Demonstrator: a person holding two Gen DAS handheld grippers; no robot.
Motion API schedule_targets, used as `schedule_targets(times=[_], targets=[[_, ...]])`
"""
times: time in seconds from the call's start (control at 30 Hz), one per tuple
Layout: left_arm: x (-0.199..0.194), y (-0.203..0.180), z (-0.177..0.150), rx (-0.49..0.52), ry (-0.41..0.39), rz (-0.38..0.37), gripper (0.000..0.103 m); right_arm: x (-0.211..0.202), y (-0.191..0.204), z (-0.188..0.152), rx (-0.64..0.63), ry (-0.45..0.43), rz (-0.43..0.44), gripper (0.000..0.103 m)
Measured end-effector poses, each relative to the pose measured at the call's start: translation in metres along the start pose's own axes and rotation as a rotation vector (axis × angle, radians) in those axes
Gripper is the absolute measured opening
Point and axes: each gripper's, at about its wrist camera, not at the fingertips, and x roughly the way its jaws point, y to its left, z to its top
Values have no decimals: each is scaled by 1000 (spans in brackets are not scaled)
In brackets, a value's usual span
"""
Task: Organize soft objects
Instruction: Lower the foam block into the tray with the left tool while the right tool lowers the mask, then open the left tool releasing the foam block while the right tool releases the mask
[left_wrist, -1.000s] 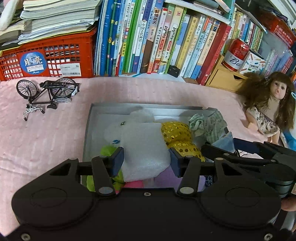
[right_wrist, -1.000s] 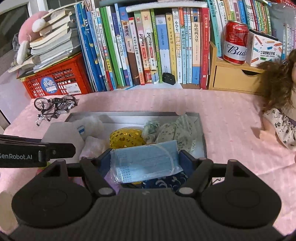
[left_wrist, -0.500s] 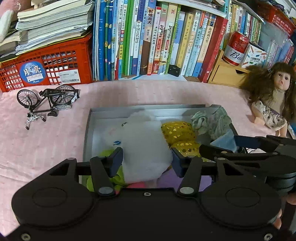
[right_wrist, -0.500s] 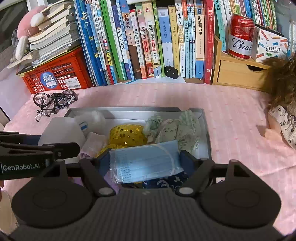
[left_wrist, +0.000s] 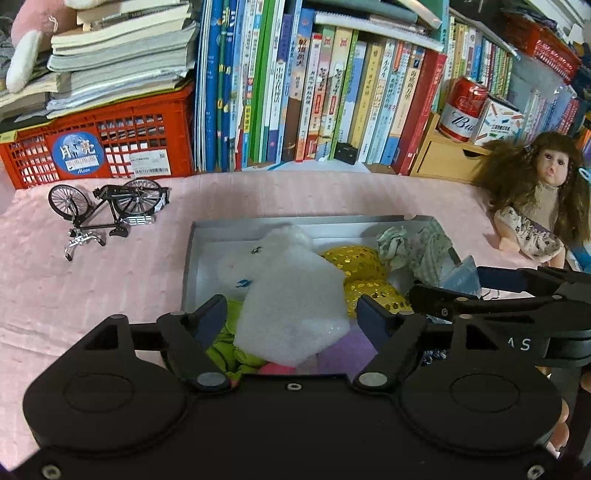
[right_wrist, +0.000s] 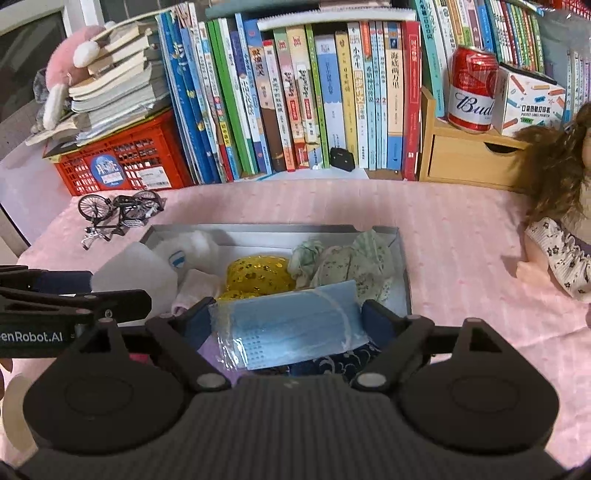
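A grey tray (left_wrist: 295, 223) (right_wrist: 403, 258) on the pink cloth holds soft things: a white plush (left_wrist: 236, 264), a gold sequin piece (left_wrist: 358, 262) (right_wrist: 260, 275), green patterned cloths (left_wrist: 417, 247) (right_wrist: 354, 262). My left gripper (left_wrist: 291, 319) has its fingers spread, with a white foam block (left_wrist: 295, 302) between them; a gap shows at both fingers. My right gripper (right_wrist: 286, 319) is shut on a blue face mask in a clear wrapper (right_wrist: 288, 323) above the tray's near right part. The right gripper shows in the left wrist view (left_wrist: 480, 295).
A toy bicycle (left_wrist: 107, 206) lies left of the tray. A red crate (left_wrist: 99, 147), a row of books (left_wrist: 314, 96), a wooden drawer box (right_wrist: 469, 155) with a red can (right_wrist: 471, 92) stand behind. A doll (left_wrist: 539, 206) sits at the right.
Both grippers have risen and drawn back a little from the tray. The left fingers have spread wider around the foam block. The right keeps hold of the mask.
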Motion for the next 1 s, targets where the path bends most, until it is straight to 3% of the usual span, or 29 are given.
schedule_targets(times=[0.33, 1.0], targets=[[-20, -1, -5, 8, -34, 1, 84, -18, 6, -1, -20, -35, -8, 93], [-36, -3, -17, 37, -60, 18, 84, -36, 11, -8, -49, -66, -12, 93]])
